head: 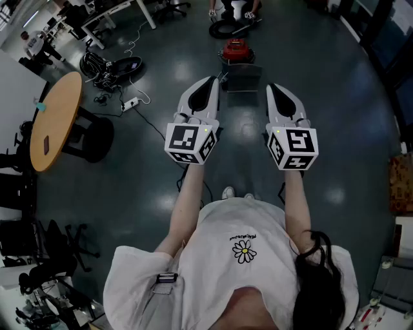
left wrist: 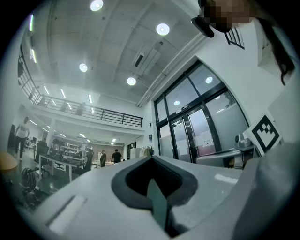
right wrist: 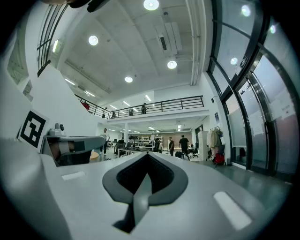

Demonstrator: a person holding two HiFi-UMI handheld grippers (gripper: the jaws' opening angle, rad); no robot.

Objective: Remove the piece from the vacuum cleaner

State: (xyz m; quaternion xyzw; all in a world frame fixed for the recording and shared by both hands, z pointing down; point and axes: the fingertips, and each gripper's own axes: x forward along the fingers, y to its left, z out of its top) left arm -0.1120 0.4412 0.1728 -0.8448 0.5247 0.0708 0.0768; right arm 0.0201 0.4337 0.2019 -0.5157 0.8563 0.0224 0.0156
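A red vacuum cleaner [head: 235,49] stands on the dark floor ahead of me, with its black hose [head: 222,28] coiled behind it and a dark flat part [head: 242,78] in front of it. Both grippers are held side by side at chest height, well short of the vacuum. The left gripper [head: 210,82] [left wrist: 152,160] is shut with nothing in it. My right gripper [head: 275,88] [right wrist: 147,157] is also shut and empty. Both gripper views look out over the hall, and the vacuum does not show in them.
A round wooden table [head: 55,120] stands at the left with a black stool [head: 97,138] beside it. Cables and a power strip [head: 130,103] lie on the floor to the left of the vacuum. A person [head: 236,9] sits beyond the hose. Glass doors [left wrist: 197,131] are at the right.
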